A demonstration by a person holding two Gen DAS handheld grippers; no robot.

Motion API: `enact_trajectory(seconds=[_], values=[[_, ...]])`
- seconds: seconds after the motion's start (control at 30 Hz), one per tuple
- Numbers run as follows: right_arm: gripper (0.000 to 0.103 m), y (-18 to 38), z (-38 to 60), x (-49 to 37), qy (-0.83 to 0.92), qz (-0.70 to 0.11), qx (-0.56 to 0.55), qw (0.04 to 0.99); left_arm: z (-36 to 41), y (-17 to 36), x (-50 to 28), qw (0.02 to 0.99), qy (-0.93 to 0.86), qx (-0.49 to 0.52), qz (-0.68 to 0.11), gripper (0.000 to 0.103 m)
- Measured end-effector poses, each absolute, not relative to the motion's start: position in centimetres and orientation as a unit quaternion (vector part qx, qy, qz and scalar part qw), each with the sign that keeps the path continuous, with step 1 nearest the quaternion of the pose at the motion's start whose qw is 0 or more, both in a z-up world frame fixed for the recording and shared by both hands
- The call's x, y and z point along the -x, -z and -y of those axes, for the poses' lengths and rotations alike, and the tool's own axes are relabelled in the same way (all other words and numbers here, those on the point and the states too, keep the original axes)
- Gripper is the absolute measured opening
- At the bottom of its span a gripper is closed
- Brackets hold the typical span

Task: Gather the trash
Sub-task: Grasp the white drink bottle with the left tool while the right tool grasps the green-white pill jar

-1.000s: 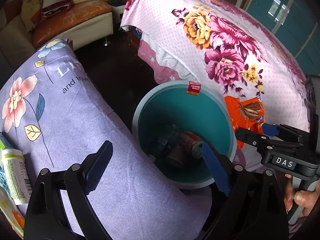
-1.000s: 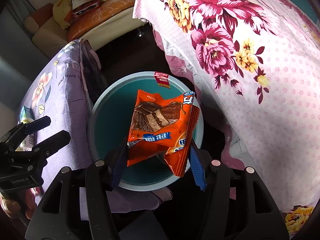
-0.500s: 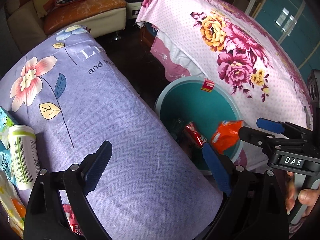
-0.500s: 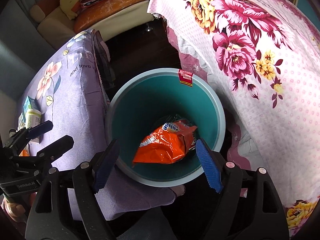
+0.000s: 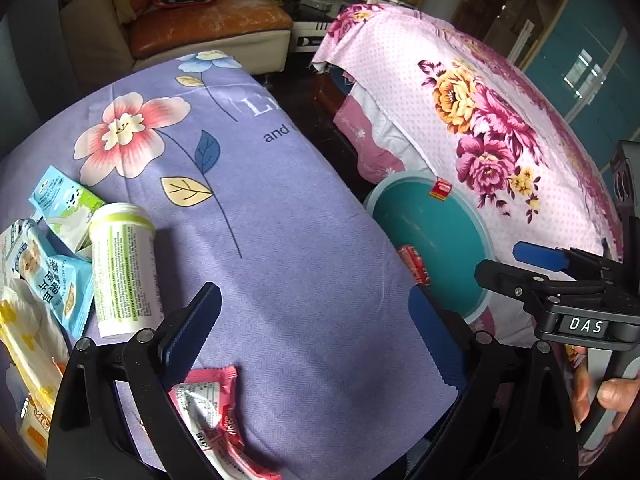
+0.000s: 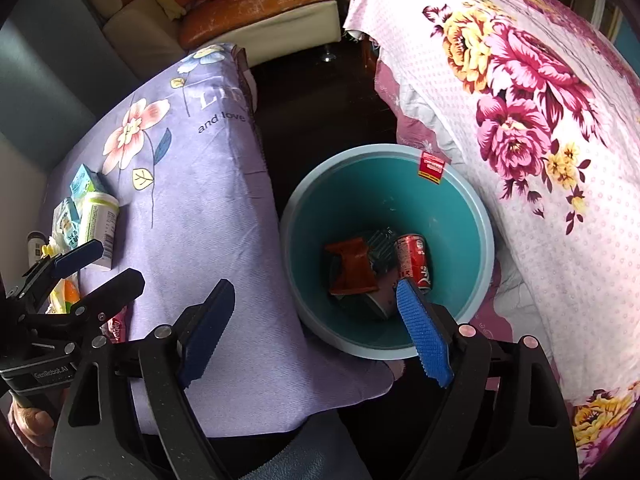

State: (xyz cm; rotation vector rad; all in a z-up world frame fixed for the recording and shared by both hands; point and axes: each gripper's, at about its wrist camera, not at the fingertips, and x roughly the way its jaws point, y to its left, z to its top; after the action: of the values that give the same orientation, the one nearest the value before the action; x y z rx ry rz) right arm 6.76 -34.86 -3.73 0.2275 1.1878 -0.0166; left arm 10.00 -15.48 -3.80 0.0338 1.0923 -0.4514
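Observation:
The teal bin stands on the floor between two covered surfaces. At its bottom lie an orange snack wrapper and a red can. My right gripper hangs above the bin's near rim; its jaws are opening, with nothing between them. My left gripper is open and empty over the purple flowered cloth. On that cloth lie a white bottle with a green label, blue packets, a small carton and a pink wrapper just under the left finger.
A pink flowered cloth covers the surface right of the bin. Dark floor runs between the two cloths. A sofa stands at the back. Yellow packets lie at the cloth's left edge. A hand grips the right tool.
The right jaws spread and the orange wrapper fell into the bin. Both grippers moved left, off the bin toward the purple cloth, bringing the bottle and packets into the left wrist view.

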Motion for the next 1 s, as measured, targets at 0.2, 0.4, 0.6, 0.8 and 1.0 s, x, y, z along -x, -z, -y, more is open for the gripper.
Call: enact_trajectory(seconds=[0.2,0.4,0.6,0.8,1.0], values=[[0.081,3.0,29.4,-8.2,-0.027,-0.566,-0.069,0.821,9.5,3.1,-10.2,0.841,0.176,0.014,-0.511,0.095],[0.081,3.1,23.5,-10.0,-0.064,-0.580,-0.042,0.811,1.7,2.9,-10.3,0.847,0.123,0.054,-0.514,0.095],[0.081,3.7,17.5,-12.0,-0.104,-0.595,-0.010,0.797,-6.6,2.9,-10.0,0.851,0.063,0.089,-0.515,0.095],[0.081,4.2,13.4,-15.1,-0.125,-0.603,-0.008,0.788,-15.0,2.9,-10.5,0.854,-0.016,0.120,-0.506,0.095],[0.081,5.5,10.5,-17.8,-0.133,-0.617,-0.013,0.776,-21.7,3.7,-11.5,0.850,-0.087,0.141,-0.500,0.095]])
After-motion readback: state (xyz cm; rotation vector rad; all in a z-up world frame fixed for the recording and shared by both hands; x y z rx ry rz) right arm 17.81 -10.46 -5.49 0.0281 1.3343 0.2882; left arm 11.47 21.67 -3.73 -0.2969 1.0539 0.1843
